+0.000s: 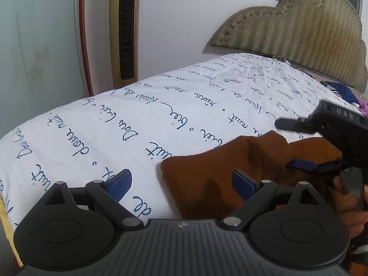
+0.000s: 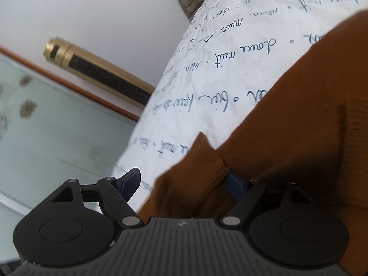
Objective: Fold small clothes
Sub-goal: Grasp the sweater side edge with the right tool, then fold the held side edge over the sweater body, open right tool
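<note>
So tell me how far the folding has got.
Early. The brown garment lies rumpled on the script-print bedsheet, no neat fold showing. The left gripper is open at its edge; the right gripper is open with cloth between its fingers. Folding and the clothes by the headboard remain.

The bed (image 1: 96,124) carries everything here, spread with a white cover (image 1: 184,96) printed with rows of dark blue handwriting. A rust-brown garment (image 1: 207,174) lies directly on it toward the near edge, rumpled, one part raised off the cover. At the far end, just before the padded olive headboard (image 1: 299,27), a small heap of dark blue and purple clothes (image 1: 342,94) rests on the cover.
</note>
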{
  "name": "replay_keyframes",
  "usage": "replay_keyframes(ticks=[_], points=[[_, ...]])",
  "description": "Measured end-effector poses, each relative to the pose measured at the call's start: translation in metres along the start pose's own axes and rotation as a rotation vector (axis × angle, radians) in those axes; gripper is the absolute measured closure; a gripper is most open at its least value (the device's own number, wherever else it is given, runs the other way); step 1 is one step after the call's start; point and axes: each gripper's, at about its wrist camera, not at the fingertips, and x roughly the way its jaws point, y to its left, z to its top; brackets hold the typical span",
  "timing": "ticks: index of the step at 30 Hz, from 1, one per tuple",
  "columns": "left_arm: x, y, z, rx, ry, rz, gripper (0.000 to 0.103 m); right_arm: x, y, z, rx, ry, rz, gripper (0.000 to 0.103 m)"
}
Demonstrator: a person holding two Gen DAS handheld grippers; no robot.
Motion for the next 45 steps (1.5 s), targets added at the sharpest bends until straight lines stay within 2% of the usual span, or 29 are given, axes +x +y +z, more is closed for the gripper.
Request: replay_keyframes(ticks=[2, 4, 6, 9, 12, 16, 20, 28, 34, 36, 45], points=[[-0.001, -0.001, 0.000, 0.006, -0.002, 0.006, 0.008, 0.002, -0.004, 0.003, 0.054, -0.031, 0.013, 0.038], [0.000, -0.003, 0.001, 0.004, 0.001, 0.005, 0.008, 0.006, -0.007, 0.005, 0.080, -0.043, -0.019, 0.073], [0.000, -0.004, 0.002, 0.000, 0.006, 0.002, 0.008, 0.009, -0.006, 0.004, 0.074, -0.043, -0.071, 0.090], [-0.002, -0.007, 0.004, 0.000, 0.000, -0.008, 0.008, 0.005, -0.003, 0.004, 0.037, -0.059, -0.086, 0.091], [-0.004, -0.014, 0.008, 0.010, -0.006, -0.021, 0.008, -0.016, 0.016, 0.009, -0.065, -0.120, -0.120, 0.091], [-0.005, -0.035, 0.016, 0.055, -0.014, -0.053, 0.008, -0.062, 0.032, 0.025, -0.160, -0.241, -0.157, 0.091], [-0.006, -0.065, 0.017, 0.127, -0.023, -0.094, 0.008, -0.116, 0.027, 0.035, -0.202, -0.354, -0.228, 0.091], [-0.002, -0.122, 0.005, 0.260, -0.021, -0.147, 0.008, -0.215, -0.033, 0.033, -0.086, -0.547, -0.324, 0.091], [0.002, -0.141, 0.001, 0.307, -0.004, -0.151, 0.008, -0.266, -0.084, 0.026, -0.009, -0.658, -0.425, 0.091], [0.003, -0.142, 0.000, 0.311, -0.002, -0.149, 0.008, -0.281, -0.099, 0.023, 0.010, -0.686, -0.463, 0.091], [0.006, -0.148, -0.003, 0.303, 0.021, -0.138, 0.008, -0.321, -0.154, -0.006, 0.142, -0.739, -0.509, 0.091]])
